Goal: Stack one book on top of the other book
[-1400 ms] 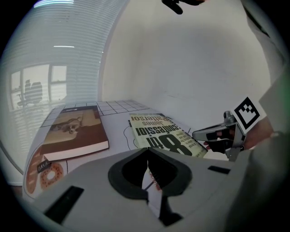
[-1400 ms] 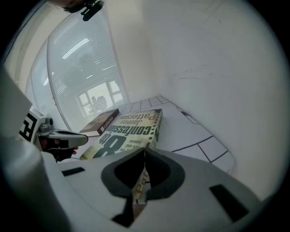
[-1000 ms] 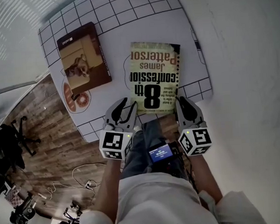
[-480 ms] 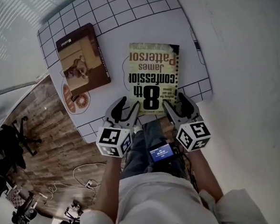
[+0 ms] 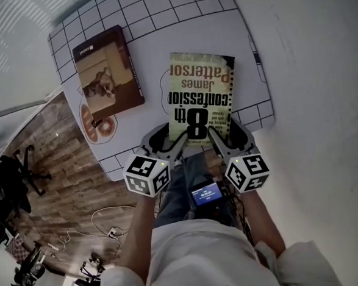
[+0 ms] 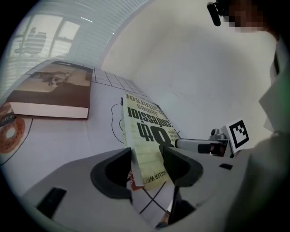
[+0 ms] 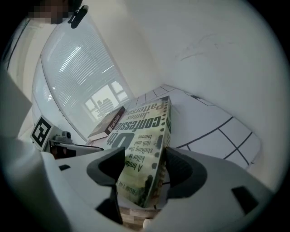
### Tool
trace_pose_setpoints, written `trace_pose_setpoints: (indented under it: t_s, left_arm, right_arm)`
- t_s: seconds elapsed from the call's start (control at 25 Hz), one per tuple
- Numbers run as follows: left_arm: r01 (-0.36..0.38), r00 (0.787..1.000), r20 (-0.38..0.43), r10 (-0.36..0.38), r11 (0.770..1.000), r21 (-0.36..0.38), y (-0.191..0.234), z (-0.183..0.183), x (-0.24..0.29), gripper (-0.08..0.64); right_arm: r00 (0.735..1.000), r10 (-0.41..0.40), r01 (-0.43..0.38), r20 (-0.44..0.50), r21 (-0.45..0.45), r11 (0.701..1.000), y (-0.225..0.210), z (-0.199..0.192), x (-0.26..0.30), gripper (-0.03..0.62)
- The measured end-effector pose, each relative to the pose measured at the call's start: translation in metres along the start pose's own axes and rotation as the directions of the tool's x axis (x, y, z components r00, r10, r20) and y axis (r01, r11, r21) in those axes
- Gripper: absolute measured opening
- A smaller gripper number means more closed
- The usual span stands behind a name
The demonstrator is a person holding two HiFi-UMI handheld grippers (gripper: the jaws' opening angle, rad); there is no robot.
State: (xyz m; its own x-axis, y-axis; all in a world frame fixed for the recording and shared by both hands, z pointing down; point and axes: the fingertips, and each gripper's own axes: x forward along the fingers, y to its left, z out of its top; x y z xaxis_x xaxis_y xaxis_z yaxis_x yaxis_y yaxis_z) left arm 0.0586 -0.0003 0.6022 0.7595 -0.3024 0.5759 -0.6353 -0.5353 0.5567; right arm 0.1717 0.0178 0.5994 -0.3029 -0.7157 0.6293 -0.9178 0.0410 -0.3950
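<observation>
A yellow-green paperback [image 5: 200, 98] lies on the white gridded table [image 5: 158, 24], its near edge overhanging the table's front. A brown book [image 5: 108, 71] lies flat to its left, further back. My left gripper [image 5: 166, 140] straddles the paperback's near left corner [image 6: 147, 124]; its jaws are opening and the pads do not press on the book. My right gripper [image 5: 227, 133] stands open around the near right corner [image 7: 145, 124]. The brown book also shows in the left gripper view [image 6: 52, 93] and the right gripper view [image 7: 108, 122].
A printed doughnut ring [image 5: 98, 123] marks the table between the brown book and the front edge. Wooden floor [image 5: 58, 166] with cables lies below to the left. A white wall [image 5: 308, 69] runs along the table's right side. A small screen [image 5: 205, 195] sits at the person's lap.
Both grippers' jaws have spread wide. They have slid forward from just short of the paperback's near edge and now straddle its two near corners. The brown book has stayed put.
</observation>
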Motion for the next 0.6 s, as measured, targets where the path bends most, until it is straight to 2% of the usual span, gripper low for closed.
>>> trace_pose_setpoints:
  t_s: [0.6]
  left_arm:
    - [-0.028, 0.999, 0.021, 0.028, 1.000, -0.002, -0.0039, 0.0033, -0.0028, 0.224]
  right_arm:
    - [0.999, -0.026, 0.027, 0.018, -0.024, 0.999, 0.0031, 0.0071, -0.0045, 0.284]
